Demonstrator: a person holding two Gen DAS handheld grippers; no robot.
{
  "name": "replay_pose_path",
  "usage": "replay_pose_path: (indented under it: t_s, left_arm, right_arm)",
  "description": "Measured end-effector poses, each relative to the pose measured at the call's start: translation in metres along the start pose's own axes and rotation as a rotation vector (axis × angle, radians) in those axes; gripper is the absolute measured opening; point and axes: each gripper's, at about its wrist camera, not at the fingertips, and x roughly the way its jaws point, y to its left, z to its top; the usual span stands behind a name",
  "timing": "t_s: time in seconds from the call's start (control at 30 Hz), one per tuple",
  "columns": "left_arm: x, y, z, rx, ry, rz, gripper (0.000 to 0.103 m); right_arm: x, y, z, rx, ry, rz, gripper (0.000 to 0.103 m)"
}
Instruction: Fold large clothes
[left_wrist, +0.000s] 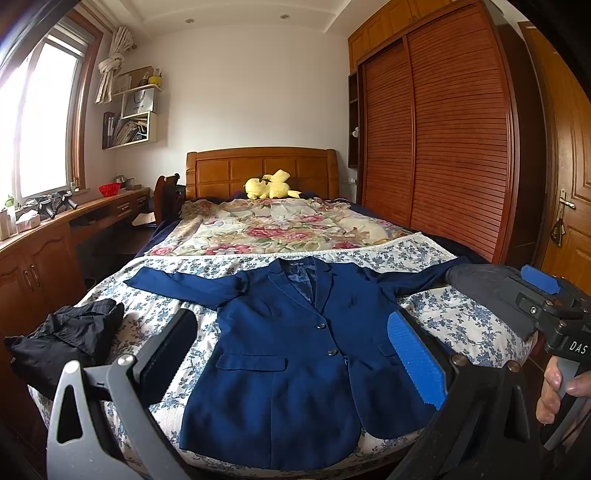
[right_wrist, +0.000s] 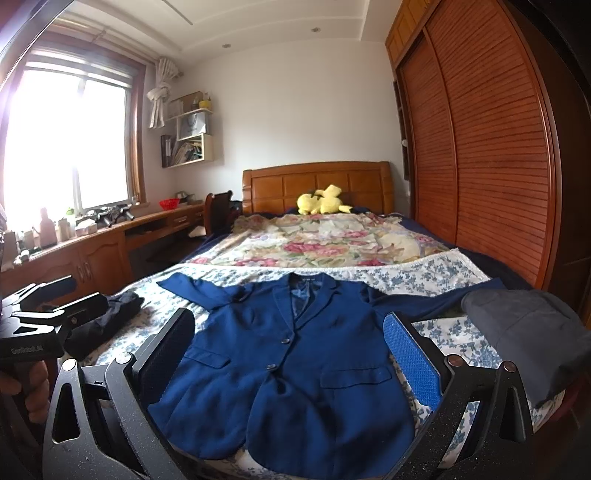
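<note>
On the bed, blazer lies flat, buttoned, collar far, hem toward both tools, sleeves splayed sideways; left gripper and right gripper hover wide open, empty, each nearer its own-side sleeve.

Room and obstacles around the jacket

Black clothes crowd the blue jacket on its left, a grey garment probably overlaps its right sleeve; floral sheet between lies bare.

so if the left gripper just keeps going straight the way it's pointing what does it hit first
Most likely the blue blazer spread flat on the bed: the open left gripper frames its buttoned front, with nothing visible between. Depth is hard to judge through the fisheye.
</note>
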Motion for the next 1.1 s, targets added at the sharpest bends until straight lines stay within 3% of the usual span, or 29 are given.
replay_pose_path:
  t_s: [1.1]
  left_arm:
    - [-0.005, -0.007, 0.004, 0.009, -0.019, -0.004, 0.103]
  right_arm:
    - [-0.006, 0.004, -0.001, 0.005, -0.002, 0.001, 0.103]
